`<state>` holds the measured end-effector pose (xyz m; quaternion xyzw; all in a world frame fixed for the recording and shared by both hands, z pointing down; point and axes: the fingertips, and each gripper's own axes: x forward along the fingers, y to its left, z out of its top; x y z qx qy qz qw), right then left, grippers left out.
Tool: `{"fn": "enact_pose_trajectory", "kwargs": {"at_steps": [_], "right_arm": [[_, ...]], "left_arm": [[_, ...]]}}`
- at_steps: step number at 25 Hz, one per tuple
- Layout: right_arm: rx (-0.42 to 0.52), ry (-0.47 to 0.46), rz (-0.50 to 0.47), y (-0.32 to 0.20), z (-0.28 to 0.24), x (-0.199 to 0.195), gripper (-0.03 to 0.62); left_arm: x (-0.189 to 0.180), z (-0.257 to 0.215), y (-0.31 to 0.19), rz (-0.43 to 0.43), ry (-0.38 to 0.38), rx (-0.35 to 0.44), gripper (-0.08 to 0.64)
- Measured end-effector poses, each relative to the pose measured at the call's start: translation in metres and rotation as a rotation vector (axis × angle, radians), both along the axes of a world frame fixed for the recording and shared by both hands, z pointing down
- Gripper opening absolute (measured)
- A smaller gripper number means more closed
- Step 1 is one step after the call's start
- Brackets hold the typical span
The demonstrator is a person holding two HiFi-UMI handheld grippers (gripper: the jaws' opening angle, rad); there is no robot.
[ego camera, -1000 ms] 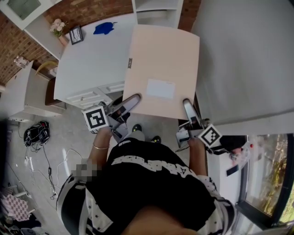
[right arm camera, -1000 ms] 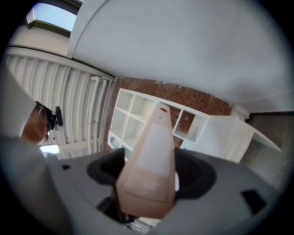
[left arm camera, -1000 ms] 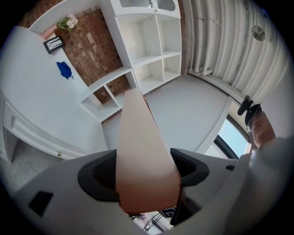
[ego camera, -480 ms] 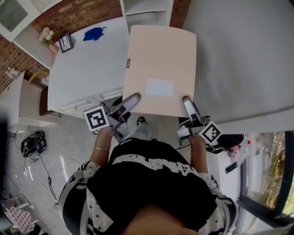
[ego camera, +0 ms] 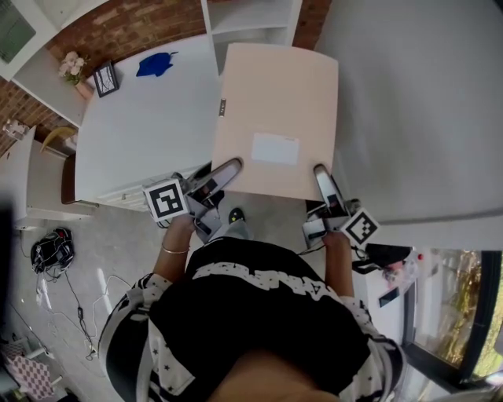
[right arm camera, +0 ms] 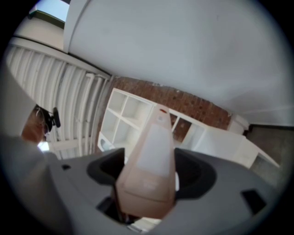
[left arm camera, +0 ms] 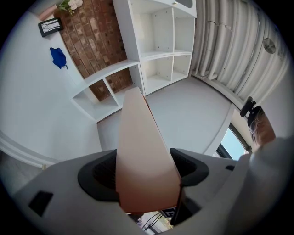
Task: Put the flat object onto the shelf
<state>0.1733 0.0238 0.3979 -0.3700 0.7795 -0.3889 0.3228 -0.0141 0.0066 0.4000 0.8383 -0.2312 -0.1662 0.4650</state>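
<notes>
White shelf [ego camera: 251, 17] ahead — left tongs [ego camera: 227, 168], right tongs [ego camera: 321, 173] clamp one flat object [ego camera: 275, 94].

Shelf [ego camera: 251, 16]: cut by top edge, partly behind flat object [ego camera: 275, 102] | label [ego camera: 275, 148] print: illegible | blue item [ego camera: 156, 63], table [ego camera: 149, 133] far edge: unidentifiable

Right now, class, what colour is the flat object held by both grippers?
The flat object is pale peach-beige with a white label, clearest in the head view.

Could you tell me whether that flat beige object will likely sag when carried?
Probably stiff: the flat beige object juts out without sagging, gripped only at its near edge. Likely light, since the left hand-held gripper and right hand-held gripper alone carry it.
</notes>
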Motion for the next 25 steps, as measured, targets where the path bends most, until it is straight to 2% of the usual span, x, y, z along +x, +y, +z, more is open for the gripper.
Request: {"fn": "enact_pose_trajectory", "kwargs": {"at_steps": [25], "right_arm": [[-0.032, 0.050, -0.044, -0.098, 0.003, -0.023, 0.360]], "left_arm": [[-0.025, 0.011, -0.089, -0.052, 0.043, -0.028, 0.354]]}}
